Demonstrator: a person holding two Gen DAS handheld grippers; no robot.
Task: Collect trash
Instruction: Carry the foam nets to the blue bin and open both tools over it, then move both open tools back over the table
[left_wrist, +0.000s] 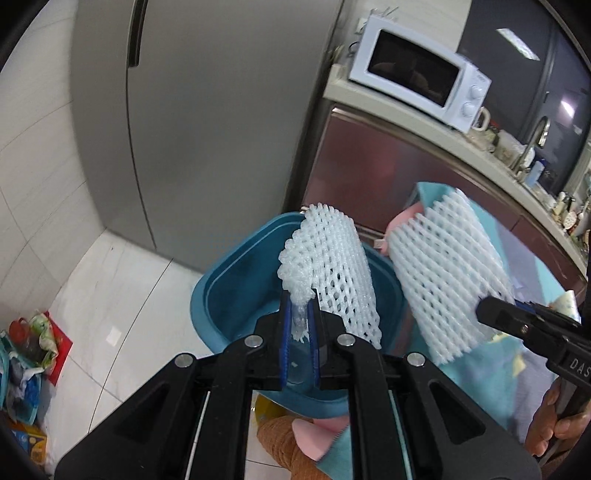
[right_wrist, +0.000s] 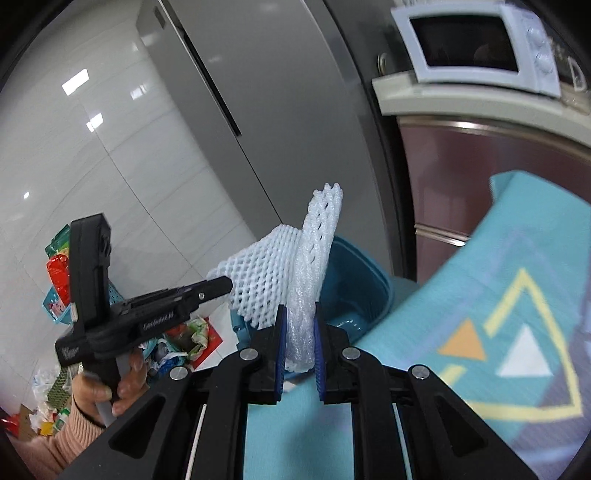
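- A white foam net sleeve (left_wrist: 332, 273) was pinched at its lower edge between the blue pads (left_wrist: 283, 332) of the left gripper (left_wrist: 299, 325), jaws pressed nearly together on it; the sleeve stood up over the open blue bin (left_wrist: 207, 295).
- A second foam net sleeve (right_wrist: 314, 258) was clamped the same way in the right gripper (right_wrist: 300, 332), its jaws almost closed on the crushed foam, just beside the first and near the bin's rim.
- Both grippers angled downward toward the bin, side by side, each gripped from below by a hand (right_wrist: 110, 384); a pink sleeve (right_wrist: 62, 439) showed at the left wrist.
- A teal patterned cloth (right_wrist: 498, 295) lay beside the bin.
- Behind stood a grey refrigerator (left_wrist: 207, 122) and a white microwave (left_wrist: 421, 74) on the counter (left_wrist: 498, 162).
- A heap of bags (left_wrist: 29, 350) sat on the floor by the wall.
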